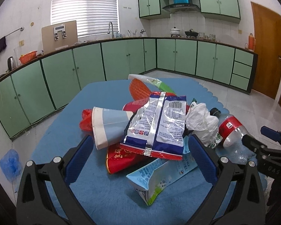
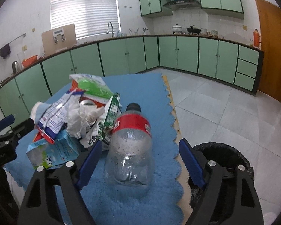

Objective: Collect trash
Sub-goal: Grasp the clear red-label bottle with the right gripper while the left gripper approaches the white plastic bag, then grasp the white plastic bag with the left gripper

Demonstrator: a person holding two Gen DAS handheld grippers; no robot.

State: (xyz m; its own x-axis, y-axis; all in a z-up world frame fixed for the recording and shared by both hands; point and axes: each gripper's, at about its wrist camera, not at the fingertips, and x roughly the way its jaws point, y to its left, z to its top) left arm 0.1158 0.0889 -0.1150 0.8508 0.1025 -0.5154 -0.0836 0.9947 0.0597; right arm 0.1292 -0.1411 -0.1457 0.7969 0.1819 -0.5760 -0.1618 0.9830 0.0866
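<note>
Two wrist fisheyes look down at a slant over a blue-matted tabletop (image 1: 106, 202) toward green kitchen cabinets (image 1: 121, 60) at 12 o'clock. Both share, close up, the trash pile (image 1: 155, 123) and plastic bottle (image 2: 131, 142), which lies at 3 o'clock for the left camera.

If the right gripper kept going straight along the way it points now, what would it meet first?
Most likely the clear plastic bottle, lying directly ahead between the open fingers of the right gripper. No pad touches it yet, though exact depth is hard to judge.
</note>
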